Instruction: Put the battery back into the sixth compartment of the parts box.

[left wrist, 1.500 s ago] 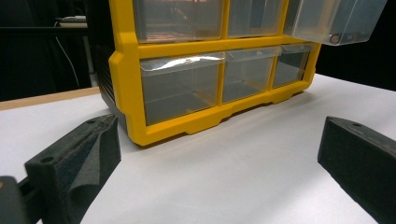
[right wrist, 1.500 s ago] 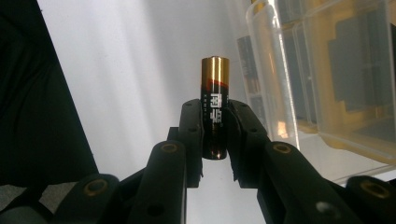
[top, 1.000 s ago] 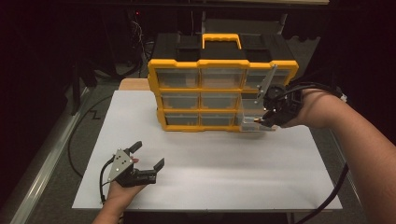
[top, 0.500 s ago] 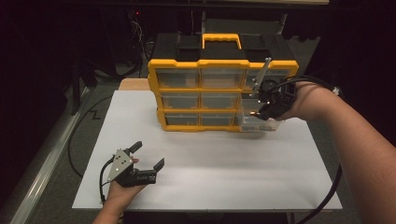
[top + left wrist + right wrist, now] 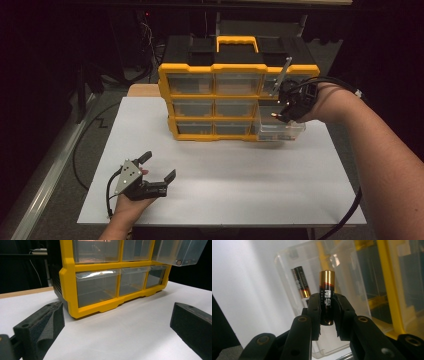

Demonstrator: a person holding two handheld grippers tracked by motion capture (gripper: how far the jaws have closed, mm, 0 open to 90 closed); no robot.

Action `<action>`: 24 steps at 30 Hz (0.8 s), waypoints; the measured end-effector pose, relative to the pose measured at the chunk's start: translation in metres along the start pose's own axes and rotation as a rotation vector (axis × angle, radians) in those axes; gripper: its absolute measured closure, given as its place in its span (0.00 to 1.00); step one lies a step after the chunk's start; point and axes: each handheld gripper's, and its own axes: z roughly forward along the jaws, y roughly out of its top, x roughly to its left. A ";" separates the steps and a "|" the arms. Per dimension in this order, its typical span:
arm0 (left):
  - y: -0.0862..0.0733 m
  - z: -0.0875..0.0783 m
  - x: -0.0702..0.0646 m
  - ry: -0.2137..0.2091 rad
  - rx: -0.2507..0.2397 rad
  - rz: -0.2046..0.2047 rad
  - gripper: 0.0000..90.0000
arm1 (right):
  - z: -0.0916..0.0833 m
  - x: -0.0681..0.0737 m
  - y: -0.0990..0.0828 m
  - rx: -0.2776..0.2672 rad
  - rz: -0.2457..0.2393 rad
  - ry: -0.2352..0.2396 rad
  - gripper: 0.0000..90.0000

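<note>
the left gripper (image 5: 159, 176) rested low on the white table (image 5: 240, 190), jaws spread wide and empty, well apart from the yellow organizer (image 5: 235, 100). further right, the pulled-out clear drawer (image 5: 277, 129) stuck out of the organizer's lower right, a battery already lying inside (image 5: 300, 281). the right gripper (image 5: 327, 312) hung just over it, jaws clamped on a second battery (image 5: 326, 296). the step looked like dropping that battery in; next it likely needed lowering over the drawer's mouth, then loosening the jaws.
</note>
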 end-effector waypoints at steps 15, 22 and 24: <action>0.000 0.000 0.000 0.000 -0.001 0.001 0.01 | 0.005 -0.005 0.000 -0.009 0.032 0.001 0.87; 0.000 0.000 0.000 0.001 0.000 0.002 0.01 | -0.004 0.000 0.000 -0.050 0.024 -0.012 0.67; 0.000 0.000 0.000 0.000 0.001 0.003 0.00 | -0.006 0.005 0.000 -0.047 0.016 -0.003 0.63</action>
